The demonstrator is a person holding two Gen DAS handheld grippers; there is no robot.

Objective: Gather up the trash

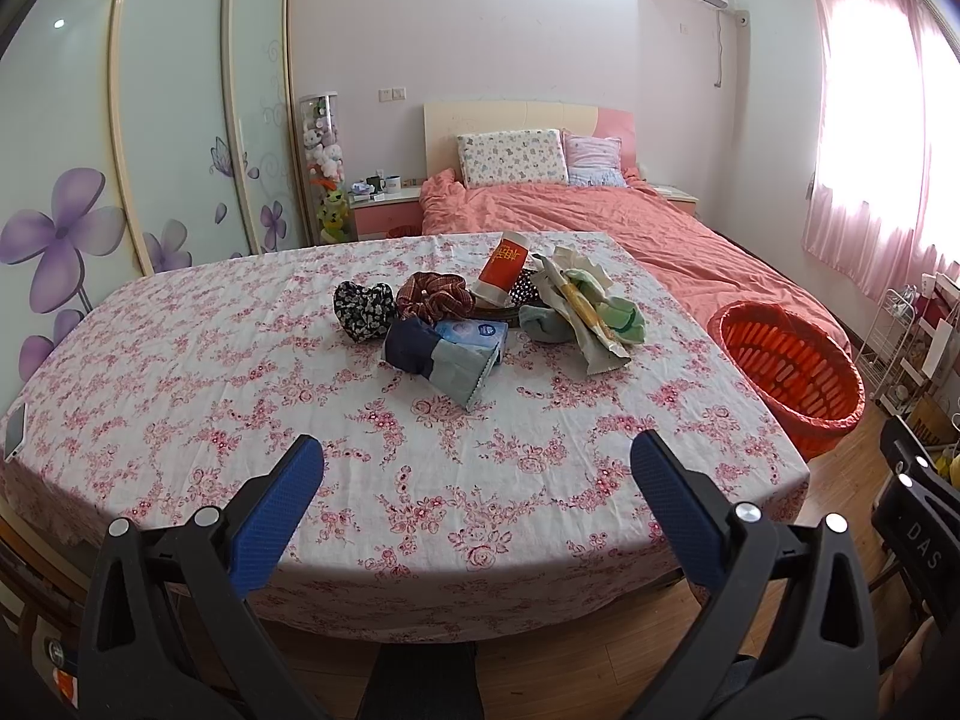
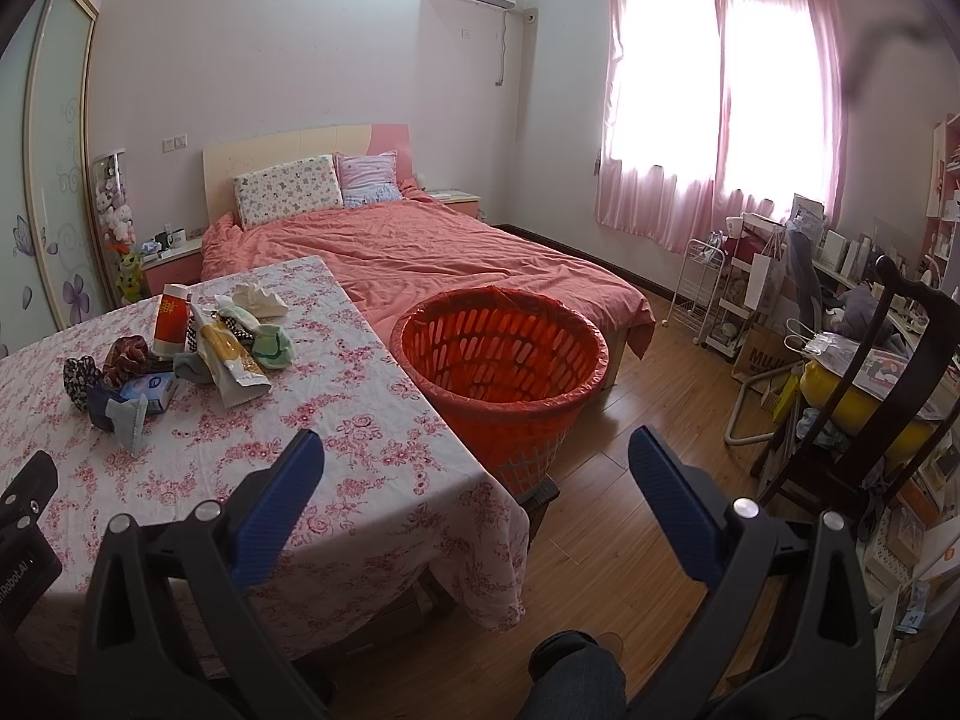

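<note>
Pink-curtained window (image 2: 714, 102), coral bed (image 2: 420, 264)

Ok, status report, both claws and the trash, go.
Left claw open, empty. Right claw open, empty. Trash pile untouched on table. Orange basket beside table, path clear.

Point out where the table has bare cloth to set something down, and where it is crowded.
Bare cloth runs along the near edge of the table, between the open left gripper and the pile, and across the left side past the dark scrunchie. The far middle is crowded. The basket beside the table looks empty.
</note>
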